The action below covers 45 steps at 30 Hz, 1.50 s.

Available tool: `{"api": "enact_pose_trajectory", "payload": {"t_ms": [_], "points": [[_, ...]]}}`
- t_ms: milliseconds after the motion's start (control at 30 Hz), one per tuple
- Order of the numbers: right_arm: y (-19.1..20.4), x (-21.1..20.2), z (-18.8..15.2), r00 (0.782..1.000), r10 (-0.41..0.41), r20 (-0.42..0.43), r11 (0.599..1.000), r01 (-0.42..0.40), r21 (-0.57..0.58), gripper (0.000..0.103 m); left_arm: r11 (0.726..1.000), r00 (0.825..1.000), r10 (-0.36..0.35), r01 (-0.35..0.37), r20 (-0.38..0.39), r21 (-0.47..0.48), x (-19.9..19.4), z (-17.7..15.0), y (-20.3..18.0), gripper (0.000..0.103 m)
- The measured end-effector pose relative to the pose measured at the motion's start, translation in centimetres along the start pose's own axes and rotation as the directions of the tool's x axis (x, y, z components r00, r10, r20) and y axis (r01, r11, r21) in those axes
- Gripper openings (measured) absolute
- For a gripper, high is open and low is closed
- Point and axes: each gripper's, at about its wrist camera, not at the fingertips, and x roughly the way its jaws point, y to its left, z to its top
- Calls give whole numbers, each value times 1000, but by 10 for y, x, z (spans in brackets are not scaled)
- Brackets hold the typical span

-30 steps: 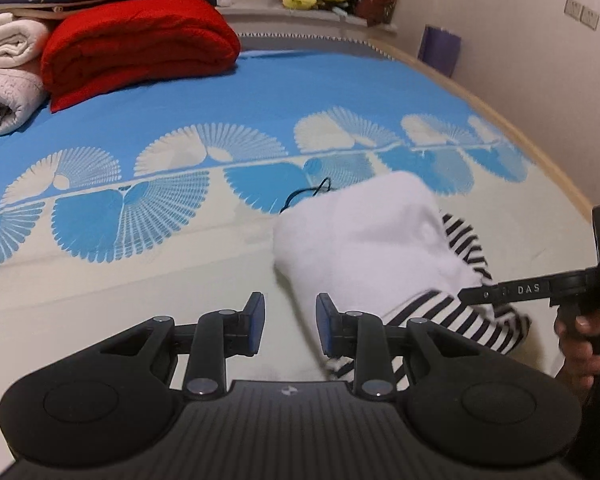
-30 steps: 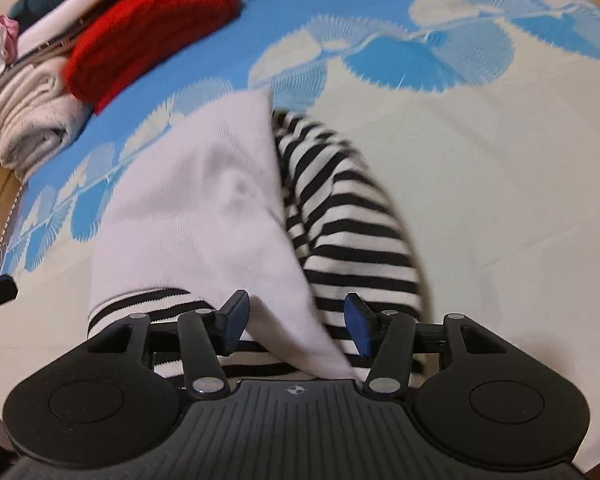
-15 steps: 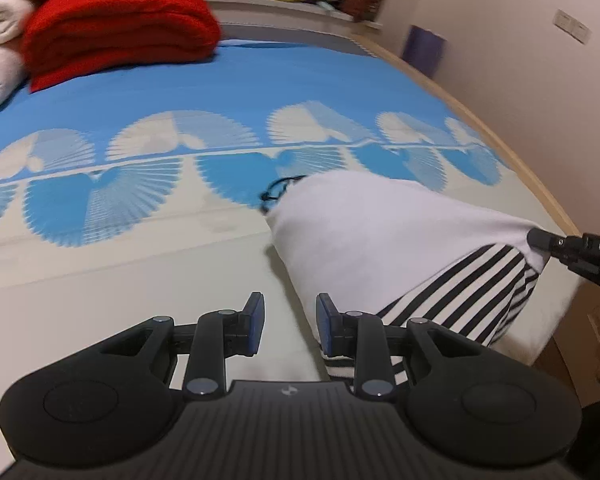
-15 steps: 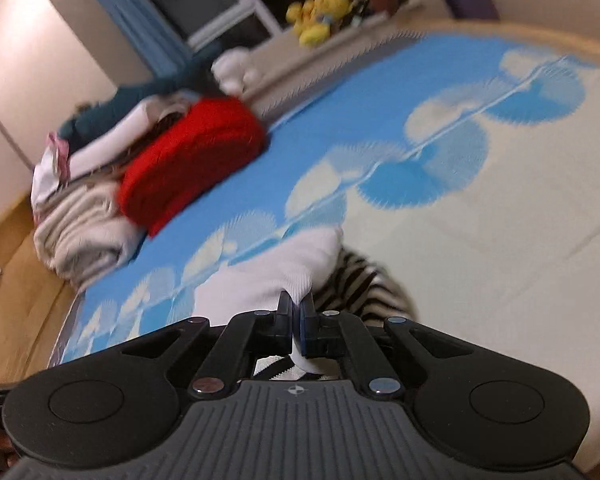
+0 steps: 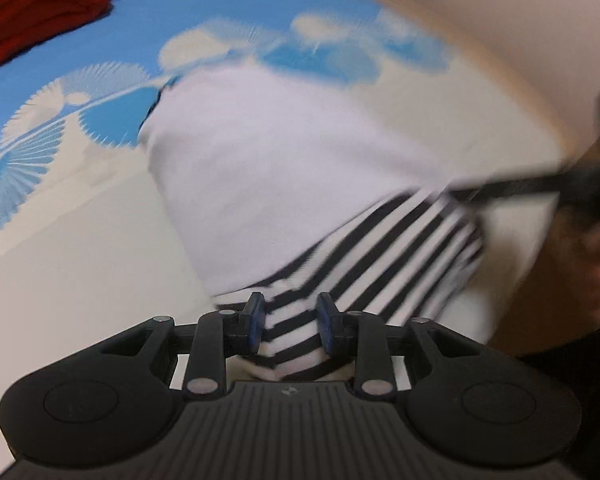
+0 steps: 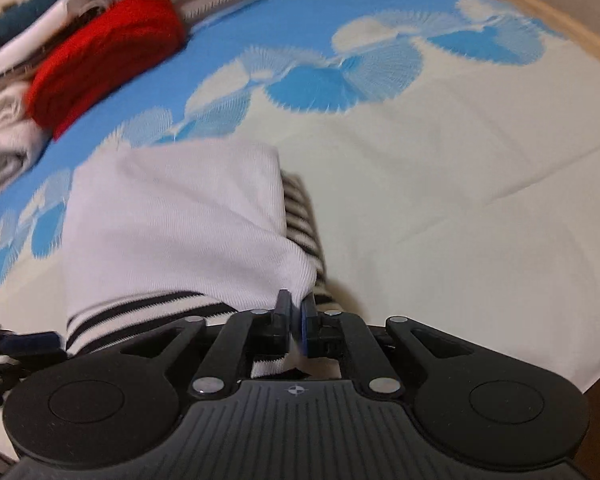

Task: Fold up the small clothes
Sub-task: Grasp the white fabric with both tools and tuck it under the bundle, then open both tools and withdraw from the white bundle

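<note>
1. Left wrist view: The left tongs [image 5: 290, 322] point down at a small garment [image 5: 284, 184], white with black and white stripes, which lies on the bed [image 5: 80, 240]. The tongs are partly open and opening. The striped edge sits between the blue pads [image 5: 256, 320], but I cannot tell if they press on it. The red blanket [image 5: 32, 4] lies far behind the garment. The right tongs [image 5: 460, 194] show as a dark blur at the garment's right side.
2. Right wrist view: The right tongs [image 6: 296, 320] are almost closed and opening a little. A corner of the small garment [image 6: 180, 216] is pinched between the pads. The red blanket [image 6: 104, 60] and other folded clothes [image 6: 4, 132] lie behind the garment, to the left.
</note>
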Motion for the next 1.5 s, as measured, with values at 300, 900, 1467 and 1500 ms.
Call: {"api": "enact_pose_trajectory", "payload": {"t_ms": [300,900,1467,1500], "points": [[3,5,1,996,83,-40,995,-85,-61,51,988,997,17,-28,-72,-152,10,11,34,36],[-10,28,62,966,160,202,964,-196,177,48,870,995,-65,94,76,-483,12,55,99,44],[25,78,95,980,27,195,997,-41,65,2,885,993,-94,117,72,-451,22,58,94,49],[24,90,92,990,-21,138,997,12,71,2,885,993,-94,115,69,-451,23,57,94,52]]}}
